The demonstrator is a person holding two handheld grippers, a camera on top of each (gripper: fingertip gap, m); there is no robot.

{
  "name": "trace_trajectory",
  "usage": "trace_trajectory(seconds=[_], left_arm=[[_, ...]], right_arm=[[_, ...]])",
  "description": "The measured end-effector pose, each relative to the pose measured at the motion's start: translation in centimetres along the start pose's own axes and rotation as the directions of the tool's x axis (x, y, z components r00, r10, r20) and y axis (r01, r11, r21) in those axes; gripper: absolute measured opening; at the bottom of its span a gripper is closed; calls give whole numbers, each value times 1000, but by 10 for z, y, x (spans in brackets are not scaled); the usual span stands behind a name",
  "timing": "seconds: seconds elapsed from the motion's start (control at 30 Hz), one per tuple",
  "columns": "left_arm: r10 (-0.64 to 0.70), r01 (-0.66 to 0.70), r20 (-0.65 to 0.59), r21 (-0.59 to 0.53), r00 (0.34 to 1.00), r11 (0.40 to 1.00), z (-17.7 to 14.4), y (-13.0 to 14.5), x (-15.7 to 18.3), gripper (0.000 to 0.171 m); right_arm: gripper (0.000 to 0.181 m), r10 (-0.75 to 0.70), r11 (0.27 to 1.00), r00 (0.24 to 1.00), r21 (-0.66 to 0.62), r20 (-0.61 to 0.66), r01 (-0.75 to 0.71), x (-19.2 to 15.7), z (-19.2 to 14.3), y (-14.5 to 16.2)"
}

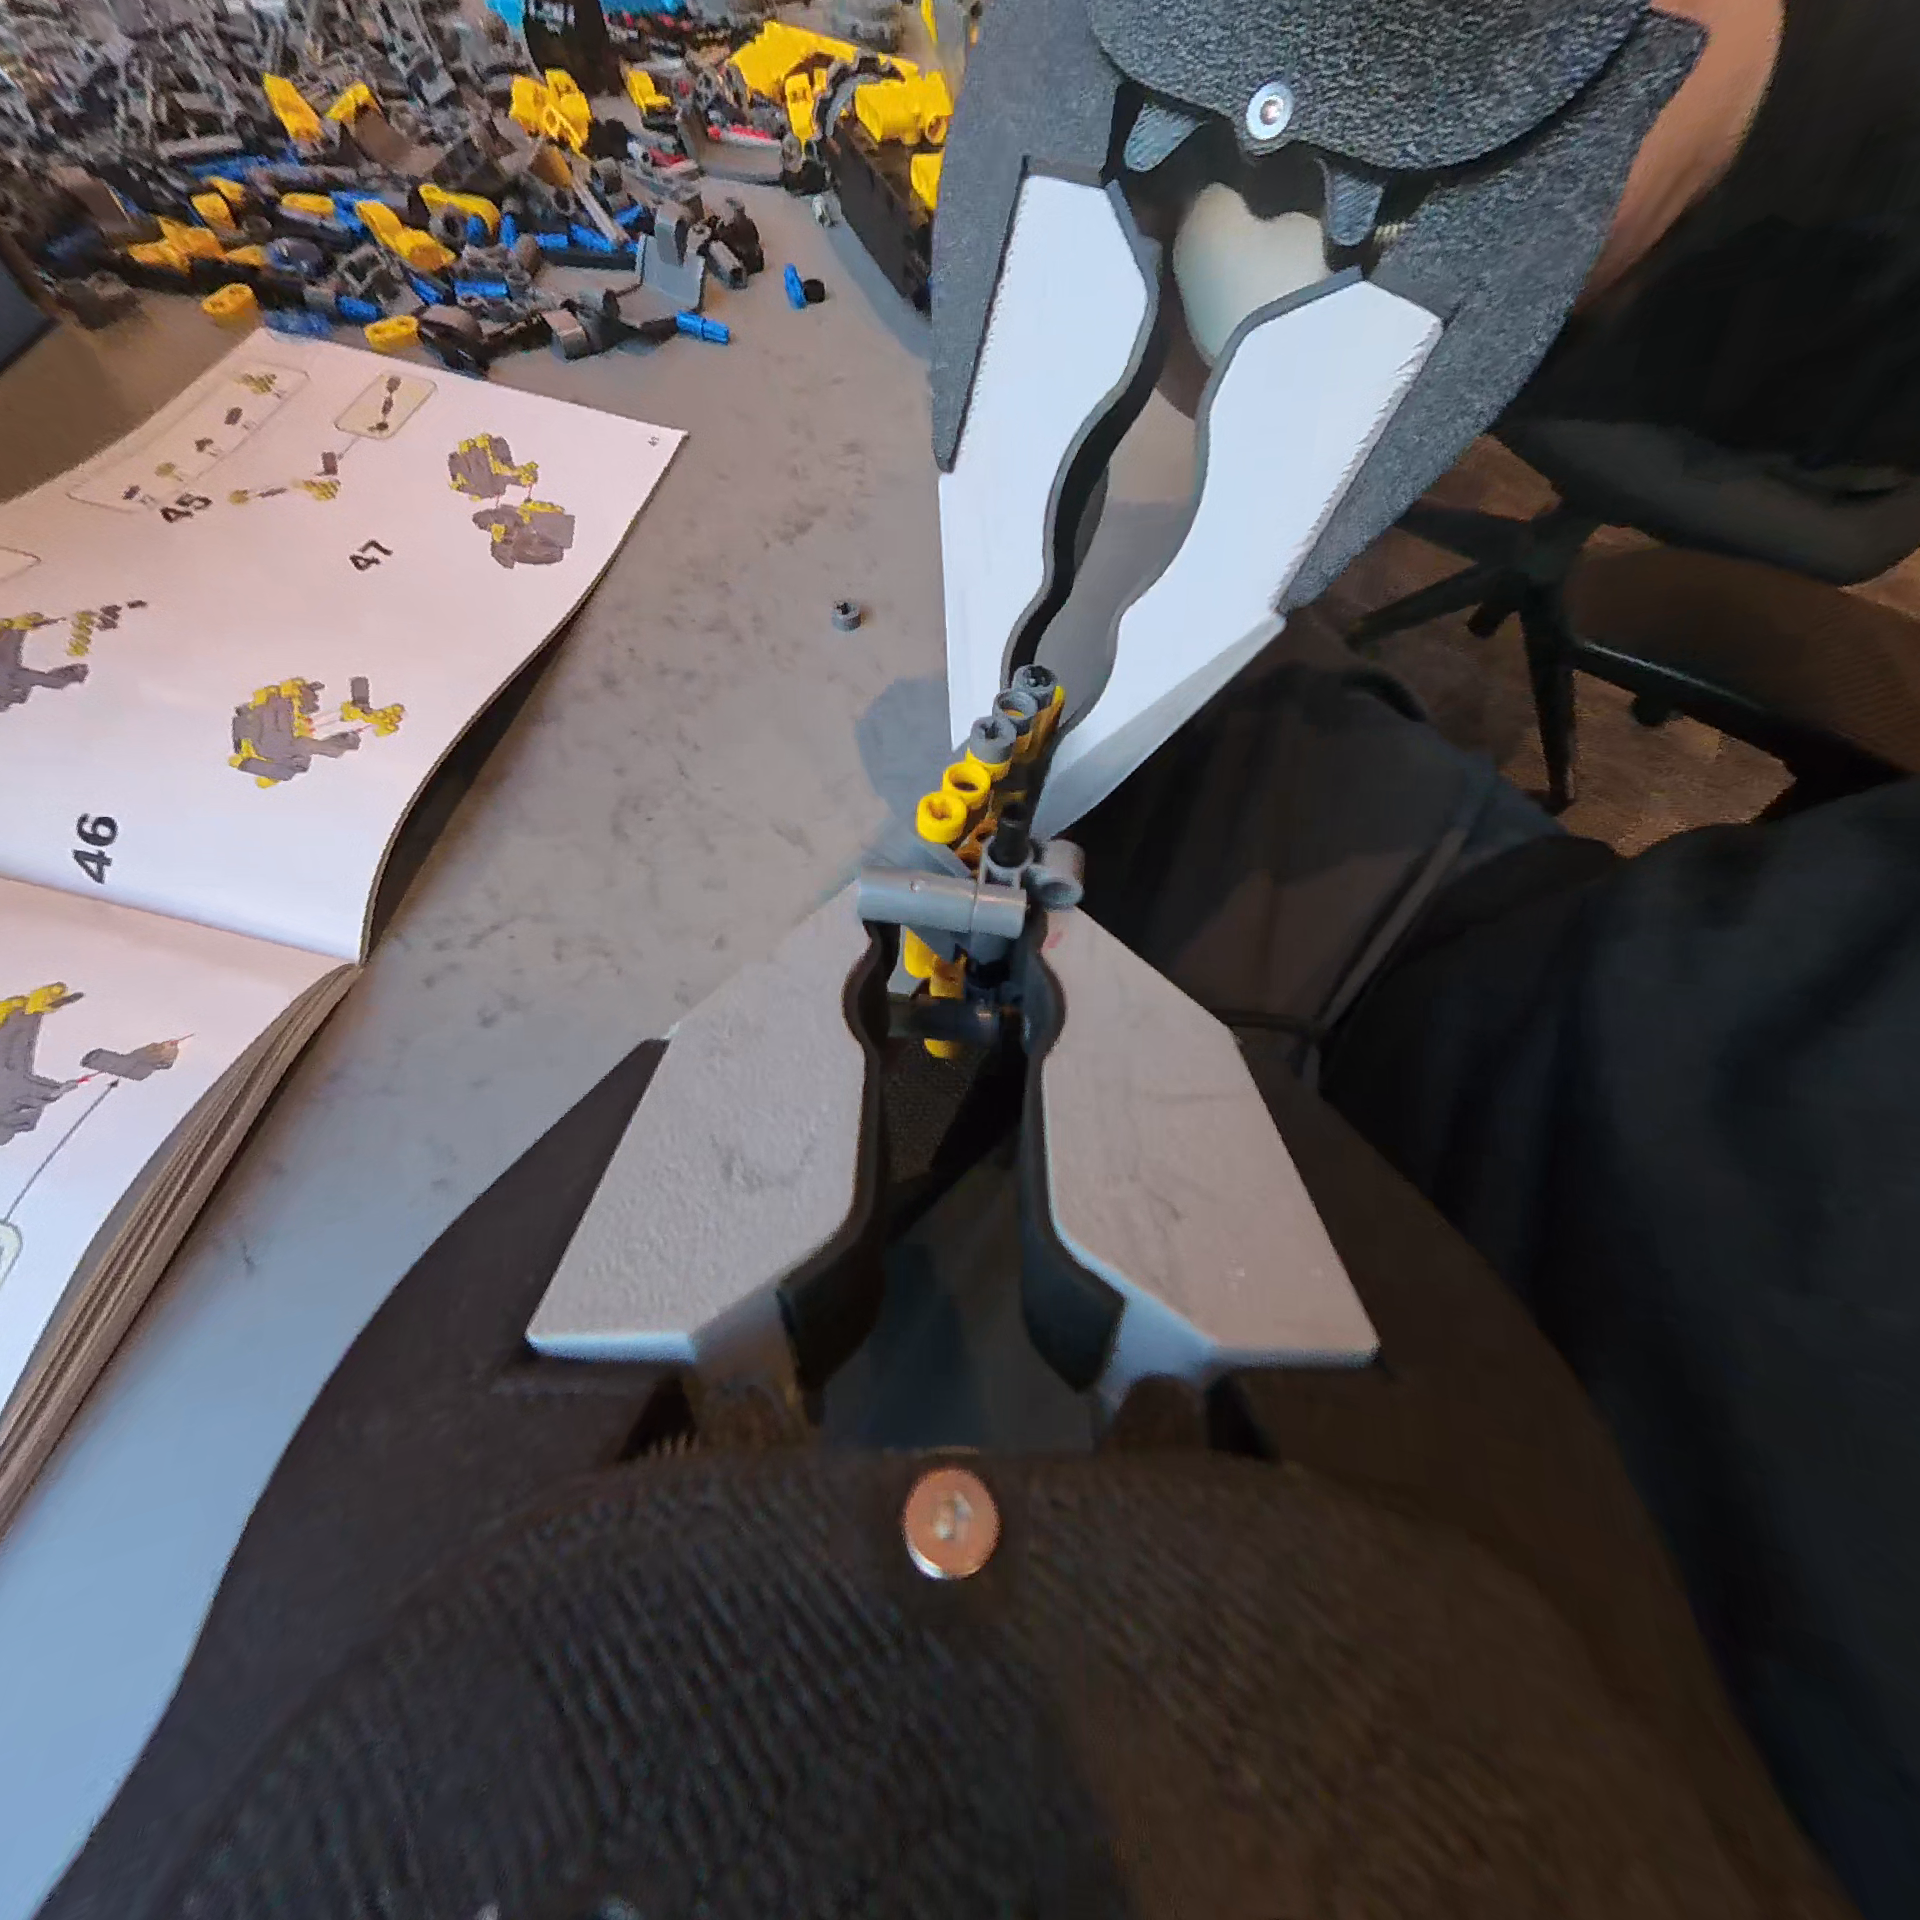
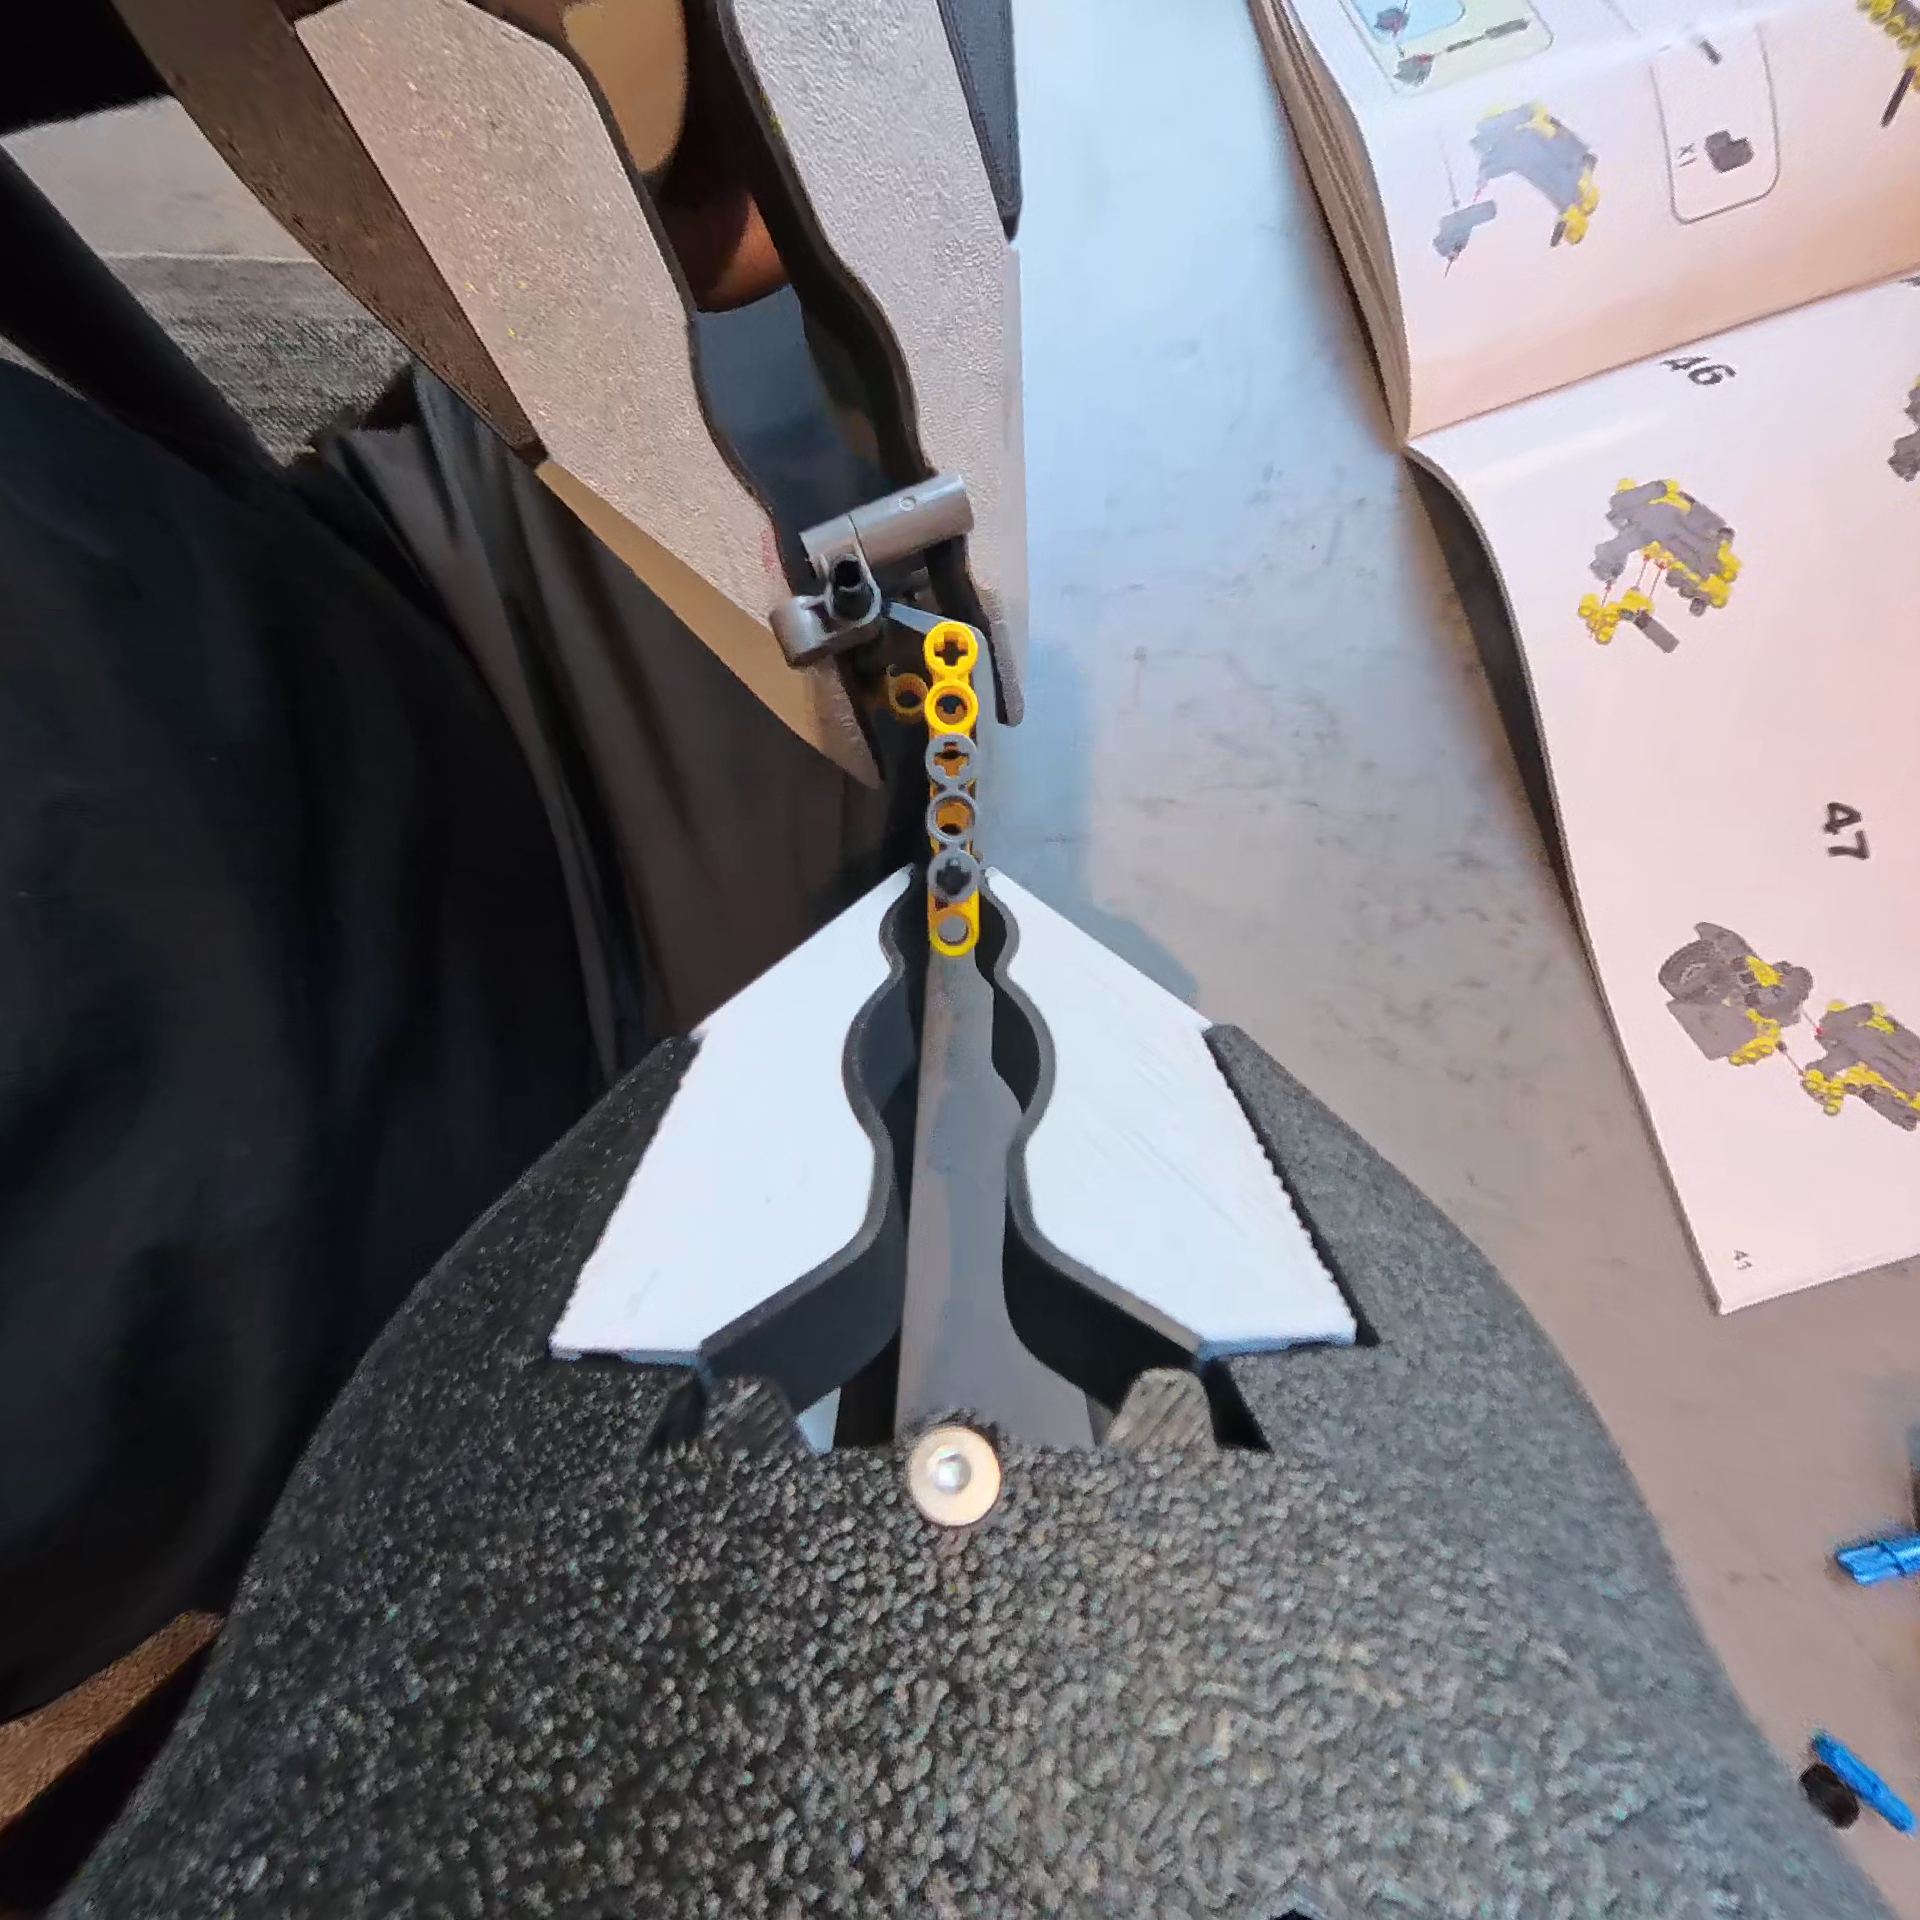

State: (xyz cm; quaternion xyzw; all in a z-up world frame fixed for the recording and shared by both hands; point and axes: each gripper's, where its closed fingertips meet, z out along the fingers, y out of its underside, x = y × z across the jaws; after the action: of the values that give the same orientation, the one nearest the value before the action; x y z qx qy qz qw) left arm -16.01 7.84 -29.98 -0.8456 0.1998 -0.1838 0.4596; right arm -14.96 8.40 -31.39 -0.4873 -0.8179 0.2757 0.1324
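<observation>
Item: small yellow-and-grey brick assembly (image 1: 982,831), clenched at opposite ends by left gripper (image 1: 951,966) and right gripper (image 2: 951,904) jaws above the table (image 1: 675,727) edge; best kept aligned, squeezed gently.

The worktop (image 1: 665,831) is a flat grey surface with faint dark scuffs and mottling. Its near edge curves, and the floor shows beyond it. The floor (image 1: 1455,665) is brown, with a carpet-like texture. A black office chair (image 1: 1621,540) stands on the floor beside the worktop; its star base and central column are visible, and the seat is partly cut off. In the right wrist view, a strip of grey textured floor (image 2: 260,343) appears at upper left. Light is even and diffuse, with soft shadows on the worktop. No walls or windows are in view.
</observation>
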Motion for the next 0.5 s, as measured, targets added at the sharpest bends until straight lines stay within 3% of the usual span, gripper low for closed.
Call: trace_trajectory(seconds=[0.5], left_arm=[[7,-6,18,-23,1000,1000,3,4,-1,19]], right_arm=[[6,-22,1000,999,-15,-25,21,1,3,2]])
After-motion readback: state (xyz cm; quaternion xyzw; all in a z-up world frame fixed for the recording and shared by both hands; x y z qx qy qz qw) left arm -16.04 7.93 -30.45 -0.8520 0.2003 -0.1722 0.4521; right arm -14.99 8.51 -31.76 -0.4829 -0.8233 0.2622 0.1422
